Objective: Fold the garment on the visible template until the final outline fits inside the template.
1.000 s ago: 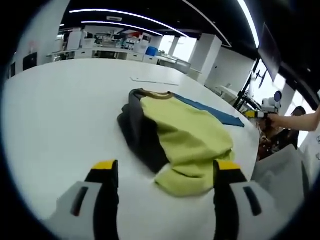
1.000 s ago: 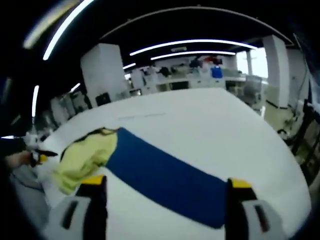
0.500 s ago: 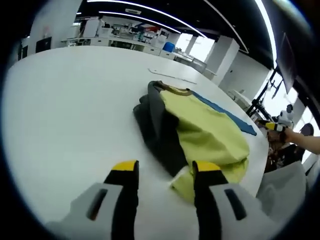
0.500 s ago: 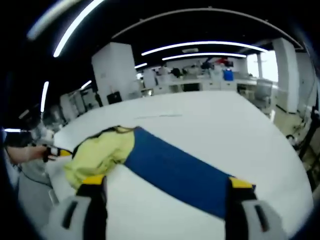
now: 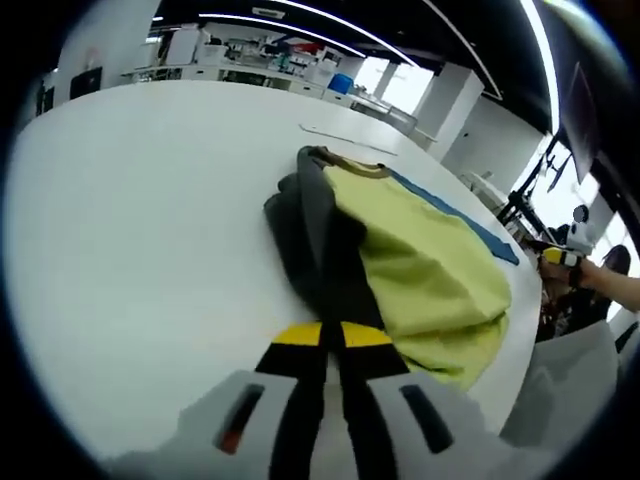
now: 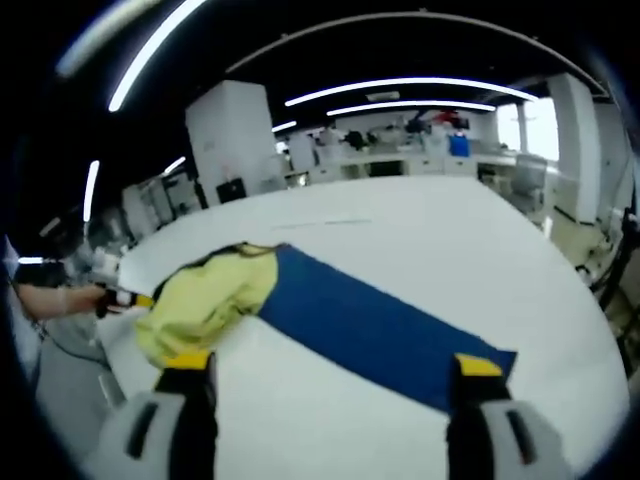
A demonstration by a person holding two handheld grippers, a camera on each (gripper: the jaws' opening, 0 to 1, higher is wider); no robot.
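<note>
Left gripper view: a wide white table (image 5: 120, 220) carries the garment (image 5: 400, 260), a bunched yellow-green and dark grey top lying partly over the blue template (image 5: 470, 225), whose far strip shows beyond the collar. The left gripper (image 5: 330, 335) has its yellow-tipped jaws brought together at the garment's near dark edge; a second earlier they stood wide apart, half a second earlier half-narrowed. Whether cloth is actually pinched between them cannot be told, though the closure at the hem suggests a grasp has just been taken, the likely start of a fold or a pull toward the template.

In the right gripper view, the blue template (image 6: 370, 325) stretches across the table (image 6: 520, 260) with the garment (image 6: 205, 300) heaped on its far-left end; most of the template lies bare. The right gripper (image 6: 325, 365) has its jaws spread wide and holds nothing, as in both earlier frames, while its camera has drifted slightly. A hand (image 6: 60, 297) carrying the other gripper shows at the left edge. Judged from this, the fold is far from done.
</note>
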